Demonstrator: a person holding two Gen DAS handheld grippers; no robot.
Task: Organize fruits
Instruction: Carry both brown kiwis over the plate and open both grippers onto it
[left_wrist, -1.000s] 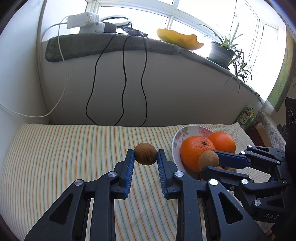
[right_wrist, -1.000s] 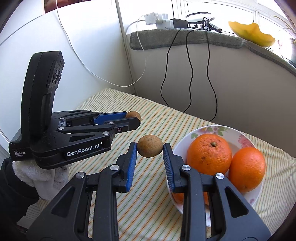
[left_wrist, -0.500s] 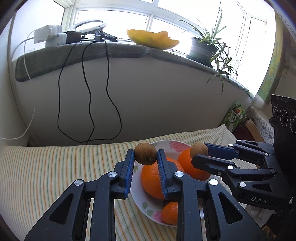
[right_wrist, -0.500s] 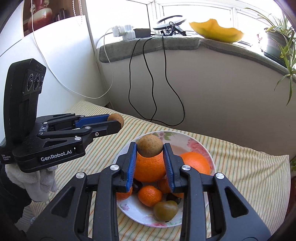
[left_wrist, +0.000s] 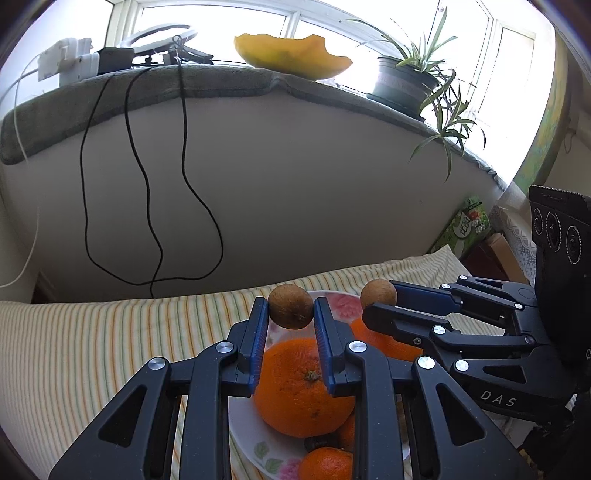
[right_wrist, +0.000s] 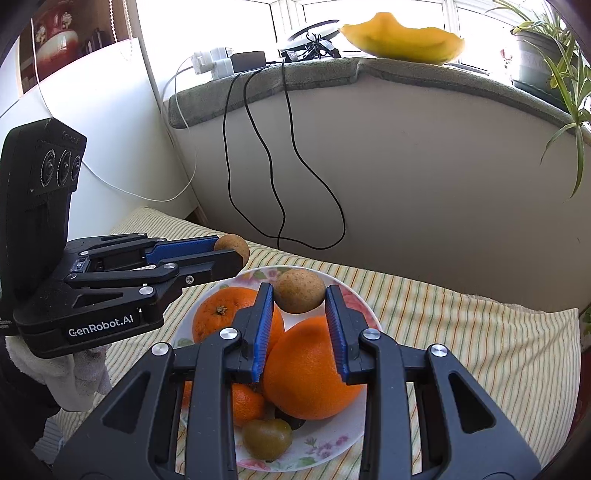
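My left gripper (left_wrist: 290, 312) is shut on a small dark brown fruit (left_wrist: 290, 305), held above a flowered plate (left_wrist: 243, 432) of oranges. My right gripper (right_wrist: 299, 297) is shut on a paler brown fruit (right_wrist: 300, 290) over the same plate (right_wrist: 364, 304). Two big oranges (right_wrist: 308, 373) fill the plate, with smaller tangerines (right_wrist: 247, 404) and a greenish fruit (right_wrist: 266, 438) near its front. Each gripper shows in the other's view: the right one (left_wrist: 378, 293) beside the left, the left one (right_wrist: 231, 246) at the plate's far left rim.
The plate sits on a striped cloth (left_wrist: 110, 343) against a pale wall. Black cables (left_wrist: 147, 206) hang from the sill, which carries a yellow dish (left_wrist: 291, 57) and a potted plant (left_wrist: 406, 81). A green packet (left_wrist: 467, 225) lies at the right.
Both grippers have carried their fruits sideways from over the bare cloth to over the plate. The oranges now lie under the fingers in both views.
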